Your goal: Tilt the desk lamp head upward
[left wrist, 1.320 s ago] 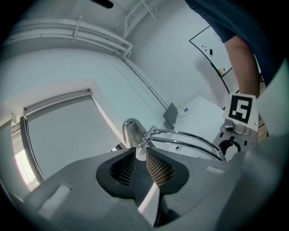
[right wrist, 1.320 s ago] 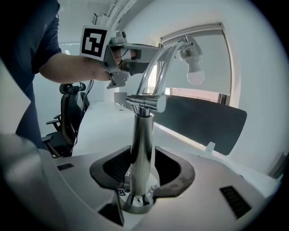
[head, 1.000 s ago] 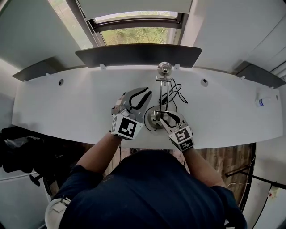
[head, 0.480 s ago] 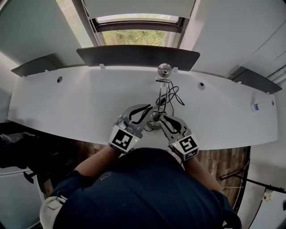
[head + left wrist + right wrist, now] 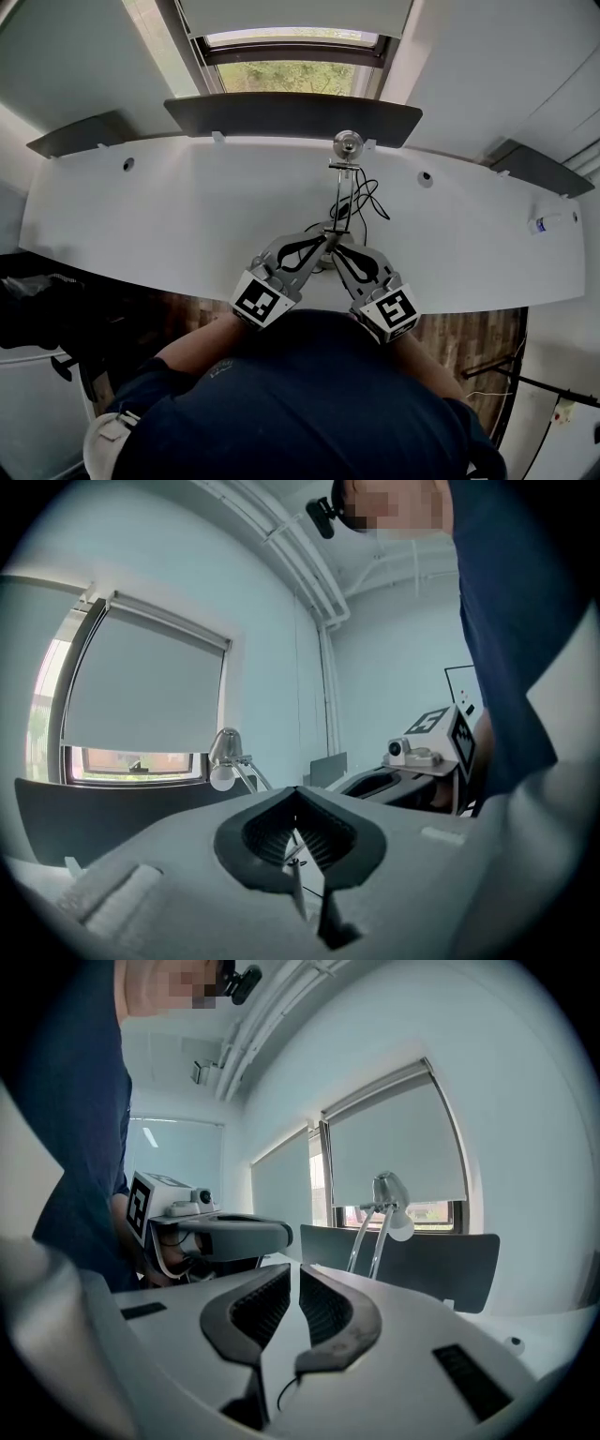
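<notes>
The desk lamp (image 5: 339,197) stands at the middle of the white curved desk (image 5: 141,216). Its round base sits near the front edge, and its thin twin arms rise towards the back, where the lamp head (image 5: 348,143) sits close to the dark panel (image 5: 291,114) under the window (image 5: 291,75). In both gripper views the metal shade tips downward with the white bulb showing beneath it. A black cable (image 5: 371,199) lies in loose loops on the desk just right of the arms. The left hand-held gripper (image 5: 323,240) reaches in from the front left, and its tips are at the lower part of the lamp arms, above the base. Its own view shows the jaw tips pressed together while the ribbed pads bow apart behind them. A thin metal rod of the lamp shows in that opening, but whether it is pinched cannot be told. The right hand-held gripper (image 5: 339,251) comes in from the front right, just beside the left one and over the base. Its jaws stand a narrow slit apart with nothing between them, only the desk surface and a bit of cable showing through.
</notes>
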A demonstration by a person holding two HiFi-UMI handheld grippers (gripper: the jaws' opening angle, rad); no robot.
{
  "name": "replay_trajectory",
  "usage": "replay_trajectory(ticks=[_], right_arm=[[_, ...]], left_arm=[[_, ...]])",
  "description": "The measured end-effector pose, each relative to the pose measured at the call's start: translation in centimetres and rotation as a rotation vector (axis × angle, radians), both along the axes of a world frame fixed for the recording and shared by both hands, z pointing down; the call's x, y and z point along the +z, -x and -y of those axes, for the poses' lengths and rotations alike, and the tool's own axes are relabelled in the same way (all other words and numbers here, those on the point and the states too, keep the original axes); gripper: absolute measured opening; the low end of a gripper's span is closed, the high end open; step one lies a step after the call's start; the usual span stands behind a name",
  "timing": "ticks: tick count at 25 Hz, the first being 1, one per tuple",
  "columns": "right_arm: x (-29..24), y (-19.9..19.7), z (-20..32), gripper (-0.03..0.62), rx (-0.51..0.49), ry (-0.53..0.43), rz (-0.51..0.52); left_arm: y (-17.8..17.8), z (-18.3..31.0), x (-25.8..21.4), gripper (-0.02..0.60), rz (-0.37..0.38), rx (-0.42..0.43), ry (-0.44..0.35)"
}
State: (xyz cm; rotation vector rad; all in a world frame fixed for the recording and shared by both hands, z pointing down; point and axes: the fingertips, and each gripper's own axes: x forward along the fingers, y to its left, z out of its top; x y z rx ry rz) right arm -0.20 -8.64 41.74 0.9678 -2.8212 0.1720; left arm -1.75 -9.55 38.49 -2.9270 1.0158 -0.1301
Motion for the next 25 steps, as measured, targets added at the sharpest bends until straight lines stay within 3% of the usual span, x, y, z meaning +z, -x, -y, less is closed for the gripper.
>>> replay_trajectory(ticks=[8, 16, 25], right_arm=[[0.0, 0.0, -0.7, 0.017, -0.005, 0.006, 0.034], [0.3, 0.0, -0.8, 0.012, -0.003, 0.010, 0.041], [0.3, -0.2, -0.8, 0.012, -0.004, 0.012, 0.037]], left_arm=[[-0.7, -1.8, 1.5, 0.006, -0.053, 0.045, 0.094], [-0.8, -2.4, 2.5, 0.006, -0.018, 0.065, 0.099], [-1.0, -2.4, 2.0, 0.006, -0.049, 0.056, 0.104]])
